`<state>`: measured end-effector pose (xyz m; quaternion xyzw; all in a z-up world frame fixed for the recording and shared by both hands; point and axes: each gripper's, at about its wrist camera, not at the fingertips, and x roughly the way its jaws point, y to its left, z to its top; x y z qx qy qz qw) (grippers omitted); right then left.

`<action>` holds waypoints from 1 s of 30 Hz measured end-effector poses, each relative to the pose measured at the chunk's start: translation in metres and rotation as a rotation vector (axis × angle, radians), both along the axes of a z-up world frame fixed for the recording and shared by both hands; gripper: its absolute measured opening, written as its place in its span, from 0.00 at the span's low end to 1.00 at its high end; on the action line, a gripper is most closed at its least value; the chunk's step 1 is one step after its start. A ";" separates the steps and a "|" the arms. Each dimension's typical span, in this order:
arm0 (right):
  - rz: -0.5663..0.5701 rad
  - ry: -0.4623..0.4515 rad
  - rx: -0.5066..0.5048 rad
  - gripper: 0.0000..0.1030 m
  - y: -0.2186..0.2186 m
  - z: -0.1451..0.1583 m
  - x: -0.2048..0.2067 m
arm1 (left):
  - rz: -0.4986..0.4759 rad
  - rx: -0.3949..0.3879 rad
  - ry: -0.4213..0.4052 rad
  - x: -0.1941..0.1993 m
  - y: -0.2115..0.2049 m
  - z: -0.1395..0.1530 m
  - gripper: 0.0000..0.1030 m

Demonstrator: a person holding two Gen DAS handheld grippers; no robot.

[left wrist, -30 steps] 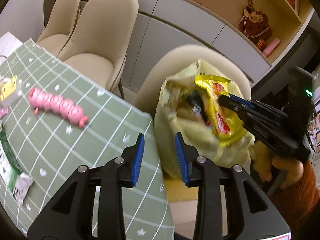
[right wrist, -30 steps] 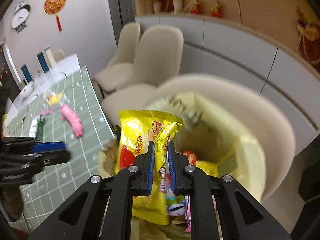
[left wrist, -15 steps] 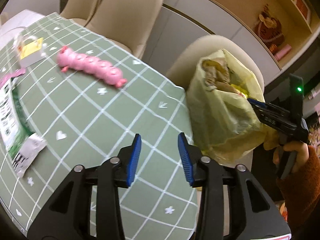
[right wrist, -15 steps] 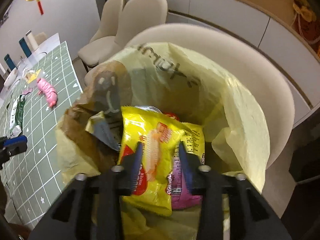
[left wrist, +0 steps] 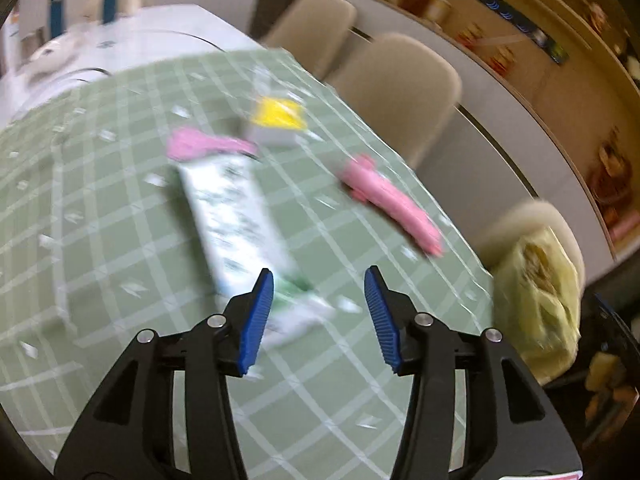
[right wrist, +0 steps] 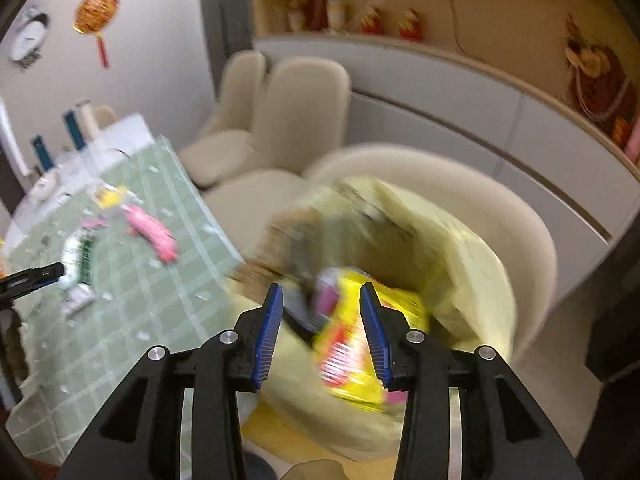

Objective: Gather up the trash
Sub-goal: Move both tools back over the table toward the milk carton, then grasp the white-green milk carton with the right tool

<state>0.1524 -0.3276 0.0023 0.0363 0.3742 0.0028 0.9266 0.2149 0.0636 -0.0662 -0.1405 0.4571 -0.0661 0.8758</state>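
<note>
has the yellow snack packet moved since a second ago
Yes. The yellow snack packet, pinched in the right gripper a second ago, now lies loose down in the yellow trash bag; the jaws have just opened.

Yellow trash bag (right wrist: 472, 264) open on chair – yellow snack wrapper (right wrist: 352, 344) inside, white-green wrapper (left wrist: 236, 220) flat on tablecloth
</note>
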 end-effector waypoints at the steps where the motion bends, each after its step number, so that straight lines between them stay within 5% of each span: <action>1: 0.026 -0.021 0.016 0.40 0.010 0.003 0.001 | 0.016 0.013 -0.007 0.000 0.011 0.002 0.46; 4: 0.112 -0.072 0.078 0.46 0.051 0.003 0.010 | 0.057 0.036 -0.007 -0.002 0.047 0.002 0.46; 7: 0.257 0.003 0.134 0.47 0.110 -0.018 0.035 | 0.089 0.046 0.003 -0.010 0.076 -0.003 0.46; 14: 0.552 0.132 0.090 0.47 0.255 -0.067 0.076 | 0.148 0.055 0.033 -0.023 0.130 -0.018 0.46; 20: 0.638 0.155 0.076 0.47 0.333 -0.088 0.115 | 0.143 0.073 0.036 -0.024 0.148 -0.025 0.46; 24: 0.671 0.196 -0.006 0.53 0.356 -0.099 0.129 | 0.097 0.088 0.018 -0.011 0.153 -0.026 0.46; 30: 0.636 0.244 0.047 0.52 0.314 -0.106 0.109 | 0.001 0.058 -0.008 0.039 0.145 -0.029 0.46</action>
